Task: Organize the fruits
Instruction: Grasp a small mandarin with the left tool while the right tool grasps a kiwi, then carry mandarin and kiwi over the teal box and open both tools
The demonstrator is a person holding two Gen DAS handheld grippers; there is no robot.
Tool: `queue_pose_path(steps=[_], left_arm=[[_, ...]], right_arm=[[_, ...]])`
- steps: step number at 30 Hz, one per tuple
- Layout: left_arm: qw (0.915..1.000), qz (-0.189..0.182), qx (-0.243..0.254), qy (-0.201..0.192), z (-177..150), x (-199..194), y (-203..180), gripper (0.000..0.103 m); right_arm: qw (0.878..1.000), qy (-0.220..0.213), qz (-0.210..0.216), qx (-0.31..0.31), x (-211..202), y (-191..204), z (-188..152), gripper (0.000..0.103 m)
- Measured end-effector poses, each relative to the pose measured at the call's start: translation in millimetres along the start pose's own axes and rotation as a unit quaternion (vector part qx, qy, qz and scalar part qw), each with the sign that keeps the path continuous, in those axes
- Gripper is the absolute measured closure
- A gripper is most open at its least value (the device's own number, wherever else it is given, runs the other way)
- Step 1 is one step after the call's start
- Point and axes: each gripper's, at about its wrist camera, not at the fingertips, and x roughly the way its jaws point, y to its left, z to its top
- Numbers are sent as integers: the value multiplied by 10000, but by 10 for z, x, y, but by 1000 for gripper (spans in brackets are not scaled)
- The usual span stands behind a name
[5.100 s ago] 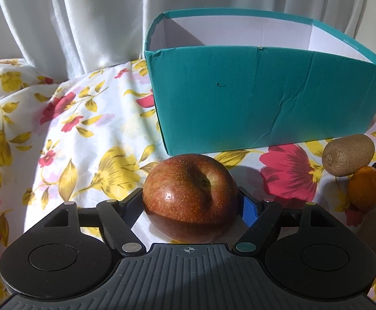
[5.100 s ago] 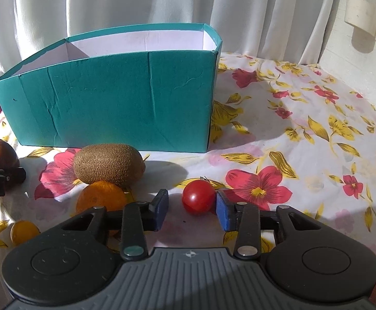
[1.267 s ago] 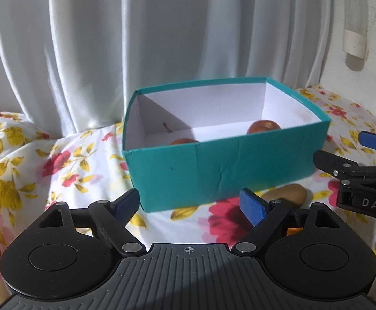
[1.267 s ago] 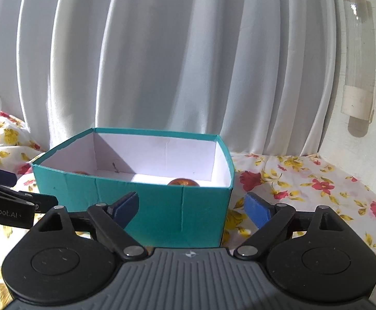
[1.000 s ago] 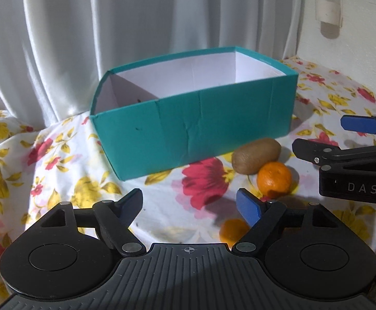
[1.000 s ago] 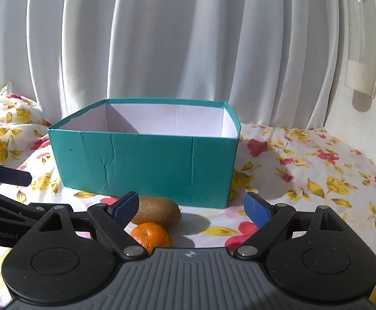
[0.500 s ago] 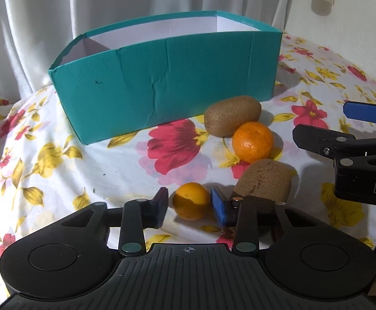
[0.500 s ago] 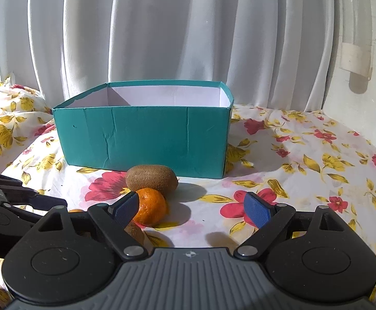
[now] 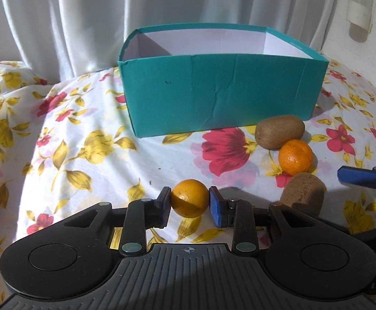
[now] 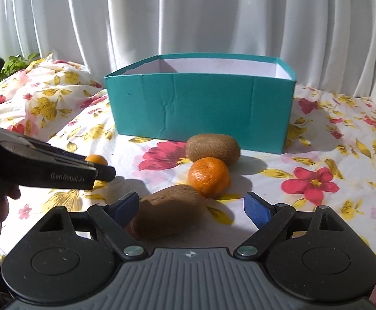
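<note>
A small orange point(image 9: 190, 198) is pinched between the jaws of the left gripper point(image 9: 189, 201), both pads pressed on its sides, at 6 o'clock in the left wrist view. The fruit appears to rest still on the floral cloth point(image 9: 89, 155); whether it is already lifted cannot be told. The teal box point(image 9: 221, 90) stands at 12 o'clock, open at the top, its white inside partly visible; what lies in it is hidden from here.

The jaws of the right gripper point(image 10: 190, 208) are spread wide. A brown kiwi point(image 10: 168, 214) lies between them, close to the left pad, with a clear gap at the right pad; it is not gripped. A tangerine point(image 10: 209, 177) sits just beyond at 12 o'clock, touching or nearly touching a 2nd kiwi point(image 10: 213, 147), which lies just in front of the box wall.

The step in hand is judged to be a paired pick-up: 1 fruit is secured, the other only framed. Next, the orange would need to be raised above the box rim and carried over the opening before release. The right jaws would have to be centred on the kiwi and closed without the tangerine being nudged.
</note>
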Motion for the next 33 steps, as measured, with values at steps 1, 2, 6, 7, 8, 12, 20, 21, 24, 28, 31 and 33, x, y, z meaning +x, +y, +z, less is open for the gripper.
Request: queue_pose_path(steps=[1, 2, 6, 7, 8, 12, 20, 21, 24, 28, 31, 33], left_arm=[[10000, 10, -12, -3, -4, -17, 8, 68], [10000, 10, -12, 1, -9, -31, 12, 68], [10000, 55, 4, 50, -46, -69, 34, 68], [10000, 67, -1, 72, -54, -73, 43, 68], [9999, 74, -8, 91, -61, -76, 51, 68], [9997, 120, -16, 210, -55, -73, 62, 68], [9995, 58, 224, -197, 506, -273, -29, 68], [9993, 23, 222, -297, 620, -310, -24, 68], [9986, 99, 182, -489, 1021, -414, 12, 68], [9978, 67, -31, -659, 1518, -512, 142, 68], [9972, 85, -221, -714, 1834, -502, 220, 68], [9962, 122, -339, -798, 1977, -470, 235, 68]], right_arm=[[10000, 45, 61, -57, 34, 35, -9, 14], [9998, 82, 116, -116, 69, 66, -19, 14], [9991, 174, 199, -340, 211, 178, -54, 16], [9989, 198, 212, -375, 248, 195, -59, 20], [9989, 190, 161, -392, 280, 205, -63, 23], [9989, 107, 150, -423, 287, 194, -78, 30], [9998, -175, -103, 84, -111, 55, 250, 31], [9993, -308, -174, 111, -185, 41, 353, 31], [9966, -686, -461, 41, -384, 25, 721, 31], [9909, -979, -918, -43, -585, 15, 1302, 31], [9879, -1058, -1127, -141, -637, -27, 1739, 31], [9857, -1148, -1225, -164, -652, -71, 1981, 31]])
